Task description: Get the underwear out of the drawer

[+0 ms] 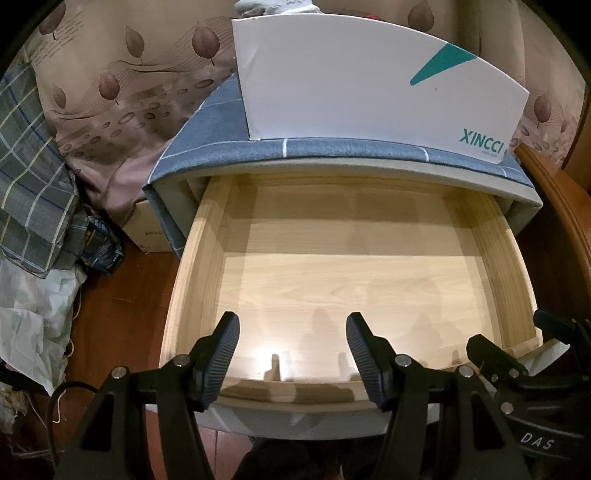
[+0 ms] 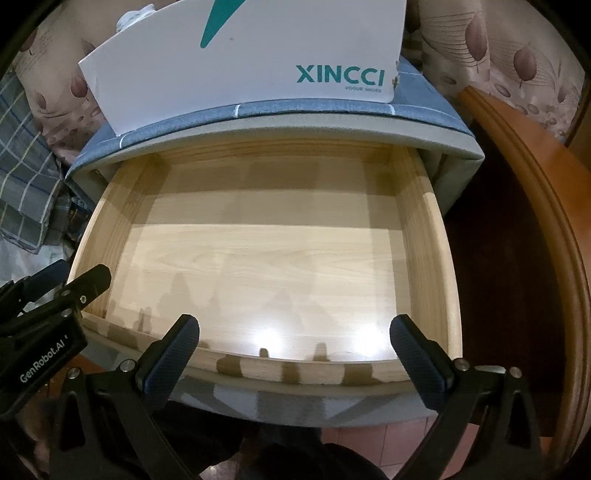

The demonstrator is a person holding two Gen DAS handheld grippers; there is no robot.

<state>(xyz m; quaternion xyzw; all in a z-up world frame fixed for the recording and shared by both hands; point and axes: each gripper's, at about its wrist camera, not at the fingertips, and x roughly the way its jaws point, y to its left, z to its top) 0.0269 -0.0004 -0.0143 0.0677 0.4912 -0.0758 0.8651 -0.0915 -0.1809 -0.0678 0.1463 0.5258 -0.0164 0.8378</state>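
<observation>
The light wooden drawer (image 1: pixel 192 258) (image 2: pixel 436 236) stands pulled out of a small cabinet covered in blue checked fabric (image 1: pixel 332 147) (image 2: pixel 295 110). Its pale floor is bare; no underwear shows inside in either view. My left gripper (image 1: pixel 293 321) hangs open above the drawer's front edge, nothing between its fingers. My right gripper (image 2: pixel 295 325) is open too, jaws wider, over the same front edge. Each gripper shows at the other view's edge: the right gripper (image 1: pixel 517 354) at lower right, the left gripper (image 2: pixel 70 284) at lower left.
A white XINCCI shoe box (image 1: pixel 351 81) (image 2: pixel 240 62) stands on the cabinet top, with pale cloth (image 1: pixel 273 5) showing behind it. Leaf-print bedding (image 1: pixel 122 103) and a checked cloth (image 1: pixel 29 177) lie to the left. A brown wooden frame (image 2: pixel 535 206) rises on the right.
</observation>
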